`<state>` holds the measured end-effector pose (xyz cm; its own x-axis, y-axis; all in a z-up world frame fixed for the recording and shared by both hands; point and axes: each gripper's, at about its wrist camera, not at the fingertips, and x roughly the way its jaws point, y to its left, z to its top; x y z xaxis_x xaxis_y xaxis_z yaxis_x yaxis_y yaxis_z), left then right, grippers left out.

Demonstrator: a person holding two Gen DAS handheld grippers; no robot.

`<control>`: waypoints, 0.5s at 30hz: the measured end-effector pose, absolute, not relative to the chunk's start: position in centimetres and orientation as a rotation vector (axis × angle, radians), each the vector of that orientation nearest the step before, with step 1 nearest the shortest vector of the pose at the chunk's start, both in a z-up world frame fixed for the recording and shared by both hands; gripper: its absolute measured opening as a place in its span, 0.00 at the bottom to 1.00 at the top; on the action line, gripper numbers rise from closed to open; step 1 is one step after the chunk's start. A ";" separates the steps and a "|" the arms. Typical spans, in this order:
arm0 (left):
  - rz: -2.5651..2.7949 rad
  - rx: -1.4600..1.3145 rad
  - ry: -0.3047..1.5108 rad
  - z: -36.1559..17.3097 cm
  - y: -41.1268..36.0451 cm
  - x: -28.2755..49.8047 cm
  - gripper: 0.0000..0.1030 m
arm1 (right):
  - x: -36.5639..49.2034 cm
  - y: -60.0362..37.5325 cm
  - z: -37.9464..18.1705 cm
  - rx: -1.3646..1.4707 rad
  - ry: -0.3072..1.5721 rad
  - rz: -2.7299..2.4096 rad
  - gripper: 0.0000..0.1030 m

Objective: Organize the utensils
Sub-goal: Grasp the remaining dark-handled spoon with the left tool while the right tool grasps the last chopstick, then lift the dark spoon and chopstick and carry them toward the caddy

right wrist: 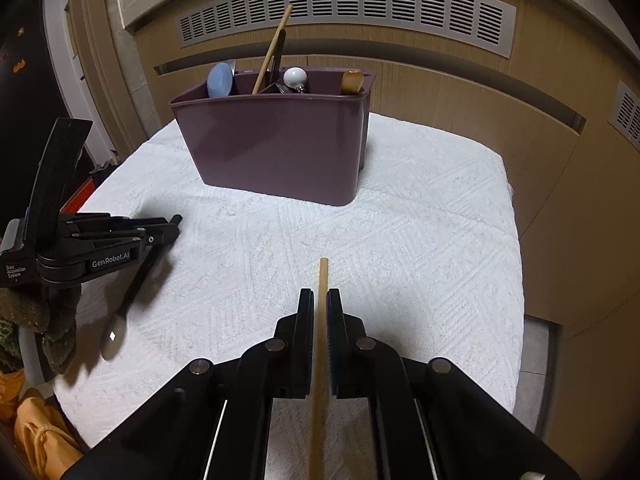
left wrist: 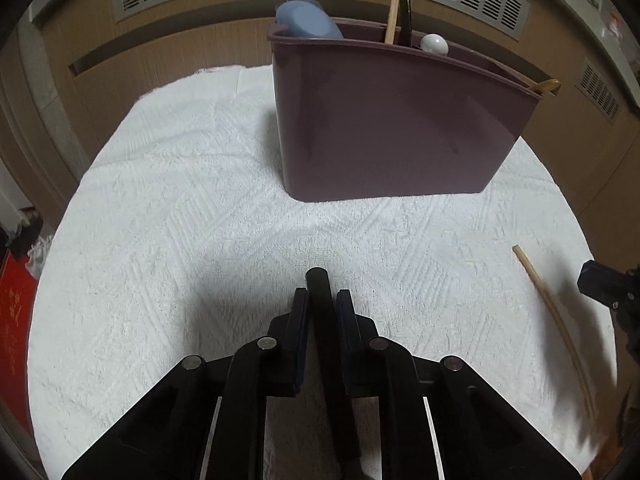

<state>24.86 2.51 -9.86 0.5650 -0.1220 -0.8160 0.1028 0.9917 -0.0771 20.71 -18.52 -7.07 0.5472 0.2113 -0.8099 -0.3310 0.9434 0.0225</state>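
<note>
A purple utensil caddy (left wrist: 392,128) stands on the white towel (left wrist: 180,200), also in the right wrist view (right wrist: 280,148). It holds a blue utensil (right wrist: 219,80), a wooden stick (right wrist: 272,50), a white knob-ended utensil (right wrist: 295,77) and a wooden spoon (right wrist: 352,81). My left gripper (left wrist: 322,298) is shut on a black-handled spoon (left wrist: 320,304); its silver bowl (right wrist: 113,342) hangs just above the towel. My right gripper (right wrist: 320,298) is shut on a wooden utensil handle (right wrist: 322,280), which also shows in the left wrist view (left wrist: 556,312).
A brown cabinet wall with grey vent grilles (right wrist: 344,8) runs behind the table. The towel's right edge (right wrist: 516,280) drops off to the floor. An orange cloth (right wrist: 36,436) and clutter lie off the left edge.
</note>
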 end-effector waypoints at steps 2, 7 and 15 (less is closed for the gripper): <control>-0.152 -0.038 0.943 -9.5 2.6 23.9 0.12 | 20.6 -18.7 -7.0 -0.142 0.938 0.321 0.07; -0.178 -0.085 0.833 -6.0 3.9 20.6 0.12 | 20.4 -18.4 -7.1 -0.171 0.946 0.341 0.07; -0.222 -0.164 0.716 -1.8 5.8 17.4 0.12 | 22.5 -16.7 -8.6 -0.187 1.010 0.358 0.07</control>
